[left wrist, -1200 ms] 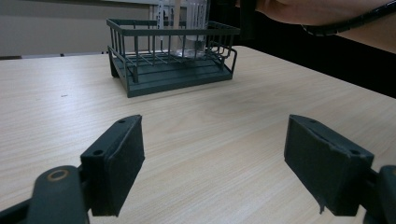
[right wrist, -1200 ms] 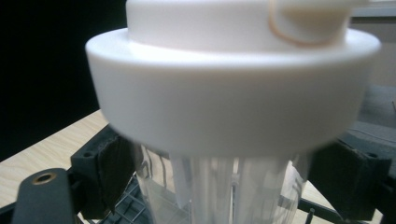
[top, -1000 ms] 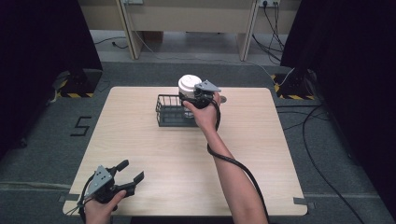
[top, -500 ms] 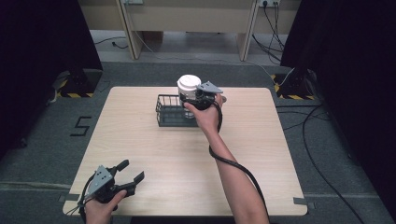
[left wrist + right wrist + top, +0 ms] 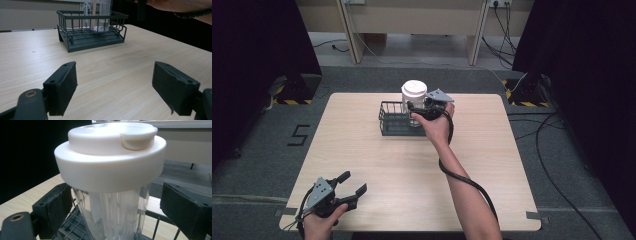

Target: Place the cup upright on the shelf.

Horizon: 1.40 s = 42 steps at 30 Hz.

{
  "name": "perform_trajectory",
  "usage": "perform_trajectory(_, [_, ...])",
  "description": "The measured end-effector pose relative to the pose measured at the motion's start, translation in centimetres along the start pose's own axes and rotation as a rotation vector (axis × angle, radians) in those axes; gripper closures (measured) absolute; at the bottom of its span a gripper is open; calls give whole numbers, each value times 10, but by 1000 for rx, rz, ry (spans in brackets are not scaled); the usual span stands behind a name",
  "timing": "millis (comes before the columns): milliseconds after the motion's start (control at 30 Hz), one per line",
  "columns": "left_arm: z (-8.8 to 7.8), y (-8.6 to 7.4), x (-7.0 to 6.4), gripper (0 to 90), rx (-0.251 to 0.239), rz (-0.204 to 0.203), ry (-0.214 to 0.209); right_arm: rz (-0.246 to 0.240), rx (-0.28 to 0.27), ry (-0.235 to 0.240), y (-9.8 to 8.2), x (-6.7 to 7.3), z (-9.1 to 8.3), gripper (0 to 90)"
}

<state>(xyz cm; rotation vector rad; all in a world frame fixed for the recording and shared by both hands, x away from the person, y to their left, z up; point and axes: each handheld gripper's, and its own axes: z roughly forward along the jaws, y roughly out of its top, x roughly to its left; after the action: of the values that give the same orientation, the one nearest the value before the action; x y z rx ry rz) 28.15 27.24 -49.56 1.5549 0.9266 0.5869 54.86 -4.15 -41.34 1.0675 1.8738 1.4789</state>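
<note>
A clear plastic cup with a white lid (image 5: 414,90) stands upright in a dark wire basket (image 5: 384,120) at the far middle of the light wooden table (image 5: 377,160). My right gripper (image 5: 417,107) is at the cup just under the lid. Its jaws stand open on either side of the cup (image 5: 110,165), the left pad (image 5: 56,207) close to the wall and the right pad (image 5: 182,212) apart from it. My left gripper (image 5: 353,182) hovers open with nothing in it near the front left corner. It faces the basket (image 5: 92,41) and the cup (image 5: 100,22) from afar.
Bare tabletop lies between the left gripper (image 5: 113,85) and the basket. The right forearm and its trailing cable (image 5: 462,180) cross the middle of the table. Dark curtains flank the table, and floor cables (image 5: 557,150) run on the right.
Almost nothing differs. The right gripper stays at the cup in the basket and the left gripper stays at the front left corner.
</note>
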Motion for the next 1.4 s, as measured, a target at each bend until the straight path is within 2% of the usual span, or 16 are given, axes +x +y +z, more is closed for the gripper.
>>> perform_trajectory(800, [0, 0, -1, 195, 0, 1, 5, -4, 1, -3, -4, 1, -26, 115])
perform_trajectory(1067, [0, -1, -1, 195, 1, 2, 6, 3, -5, -3, -8, -1, -38, 115])
perform_trajectory(1400, [0, -1, -1, 195, 0, 0, 8, -17, -15, 3, -9, -7, -54, 115])
